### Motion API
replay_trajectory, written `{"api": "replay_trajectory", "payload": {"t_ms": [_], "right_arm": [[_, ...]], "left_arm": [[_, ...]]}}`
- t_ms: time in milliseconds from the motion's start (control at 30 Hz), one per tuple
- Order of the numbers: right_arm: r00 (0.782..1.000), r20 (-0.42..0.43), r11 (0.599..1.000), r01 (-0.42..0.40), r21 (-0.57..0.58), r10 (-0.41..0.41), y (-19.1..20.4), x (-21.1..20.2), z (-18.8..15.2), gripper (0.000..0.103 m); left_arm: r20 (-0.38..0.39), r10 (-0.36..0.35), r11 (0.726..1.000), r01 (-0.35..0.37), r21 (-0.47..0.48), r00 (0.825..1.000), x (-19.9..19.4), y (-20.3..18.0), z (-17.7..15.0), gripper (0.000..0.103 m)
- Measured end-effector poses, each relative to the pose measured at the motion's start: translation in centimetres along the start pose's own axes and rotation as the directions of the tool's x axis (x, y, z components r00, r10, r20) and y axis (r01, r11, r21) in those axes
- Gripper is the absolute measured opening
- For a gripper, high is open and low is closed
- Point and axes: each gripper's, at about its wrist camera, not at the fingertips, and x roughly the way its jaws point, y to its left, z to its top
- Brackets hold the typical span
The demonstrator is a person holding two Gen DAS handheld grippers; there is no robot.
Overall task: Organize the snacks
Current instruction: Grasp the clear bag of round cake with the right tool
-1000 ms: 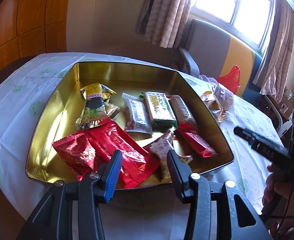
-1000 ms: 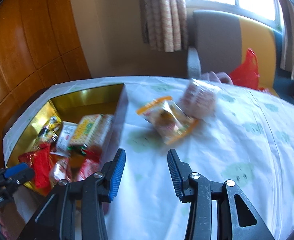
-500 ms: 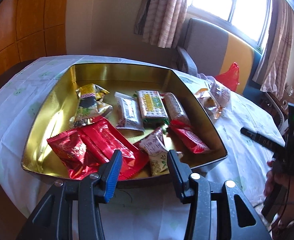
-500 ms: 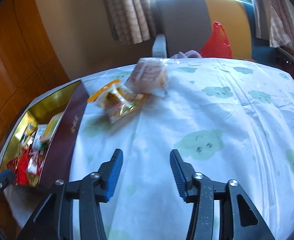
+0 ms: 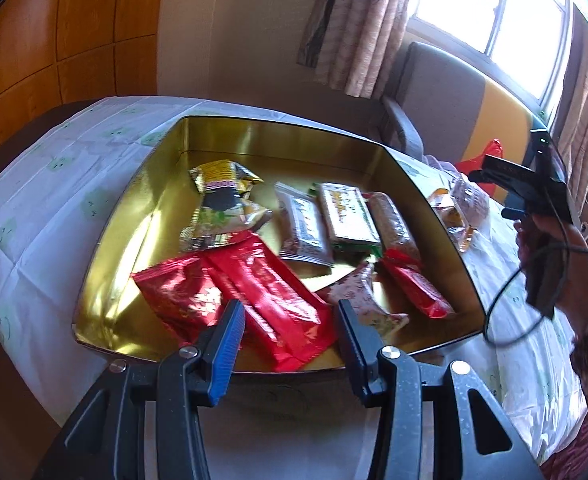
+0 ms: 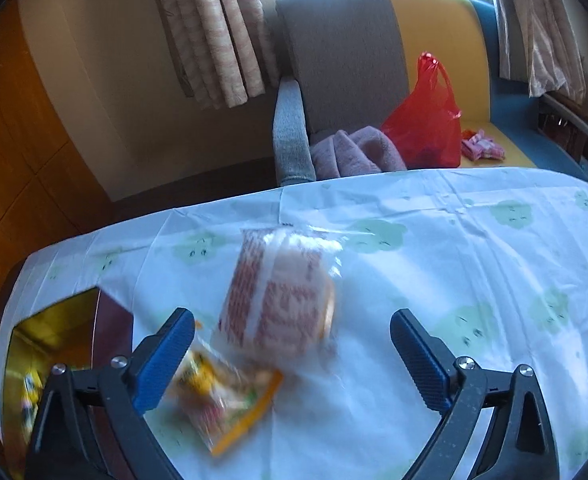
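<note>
A gold tin (image 5: 254,136) on the cloud-print tablecloth holds several snacks: red packets (image 5: 262,288), a gold-yellow packet (image 5: 222,200) and a white-green bar (image 5: 345,212). My left gripper (image 5: 290,316) hovers over the tin's near edge, open, with nothing between its fingers. Two packets lie on the cloth outside the tin: a clear packet with red print (image 6: 282,292) and an orange-edged packet (image 6: 230,400). My right gripper (image 6: 292,320) is just above them, its jaws opening wide. The clear packet sits between the jaws, untouched. The tin's corner (image 6: 54,320) shows at lower left.
An armchair (image 6: 333,60) stands behind the table's far edge, with a red plastic bag (image 6: 425,120) and a pink cloth (image 6: 349,152) on its seat. A hand (image 5: 545,240) with a trailing cable holds the right gripper beside the tin. Bare tablecloth (image 6: 493,280) spreads to the right.
My right gripper swung away from the tin toward the two packets on the cloth and spread its jaws wide. The left gripper stayed over the tin's near edge, its gap unchanged.
</note>
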Motion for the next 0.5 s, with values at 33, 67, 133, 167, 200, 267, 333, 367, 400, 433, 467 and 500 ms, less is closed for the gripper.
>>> {"api": "replay_trajectory", "payload": {"t_ms": [33, 67, 133, 167, 200, 267, 333, 367, 400, 433, 467, 500], "right_arm": [[1.000, -0.011, 1.000, 0.002, 0.005, -0.002, 0.3, 0.8, 0.5, 0.099], [1.000, -0.016, 1.000, 0.019, 0.007, -0.019, 0.6, 1.6, 1.0, 0.099], [0.997, -0.041, 0.998, 0.062, -0.002, -0.062, 1.2, 3.0, 1.8, 0.099], [0.996, -0.056, 0.997, 0.072, -0.007, -0.073, 1.3, 3.7, 2.0, 0.097], [0.995, -0.068, 0.997, 0.077, -0.011, -0.077, 1.4, 4.3, 2.2, 0.095], [0.992, -0.095, 0.996, 0.082, -0.034, -0.085, 1.3, 5.3, 2.1, 0.076], [0.991, -0.124, 0.998, 0.048, -0.036, -0.052, 0.7, 5.9, 1.6, 0.074], [0.994, -0.109, 0.999, 0.028, -0.030, -0.031, 0.3, 5.6, 1.3, 0.073], [0.994, -0.106, 0.999, 0.021, -0.032, -0.025, -0.1, 5.4, 1.1, 0.073], [0.994, -0.102, 0.999, 0.020, -0.035, -0.023, -0.5, 5.1, 0.9, 0.073], [0.995, -0.098, 0.999, 0.017, -0.034, -0.021, -0.9, 4.7, 0.5, 0.072], [0.995, -0.097, 0.999, 0.012, -0.034, -0.015, -1.3, 4.3, 0.2, 0.072]], "left_arm": [[0.000, 0.007, 1.000, -0.007, -0.004, 1.000, 0.0, 0.3, 0.1, 0.047], [-0.002, 0.014, 1.000, -0.014, -0.008, 1.000, 0.1, 0.5, 0.1, 0.047], [-0.007, 0.023, 0.999, -0.023, -0.021, 1.000, 0.3, 1.0, 0.2, 0.047], [-0.009, 0.025, 0.999, -0.025, -0.029, 1.000, 0.4, 1.2, 0.3, 0.047], [-0.009, 0.025, 0.999, -0.026, -0.035, 1.000, 0.5, 1.3, 0.3, 0.047], [-0.012, 0.023, 0.999, -0.024, -0.037, 1.000, 0.6, 1.2, 0.4, 0.047], [-0.011, 0.021, 0.999, -0.021, -0.028, 1.000, 0.7, 0.7, 0.4, 0.047], [-0.012, 0.018, 1.000, -0.018, -0.022, 1.000, 0.7, 0.4, 0.5, 0.047], [-0.013, 0.013, 1.000, -0.013, -0.014, 1.000, 0.7, 0.0, 0.5, 0.047], [-0.012, 0.008, 1.000, -0.008, -0.007, 1.000, 0.7, -0.4, 0.5, 0.047], [-0.010, 0.003, 1.000, -0.003, 0.002, 1.000, 0.6, -0.9, 0.5, 0.047], [-0.008, -0.003, 1.000, 0.003, 0.012, 1.000, 0.5, -1.4, 0.5, 0.047]]}}
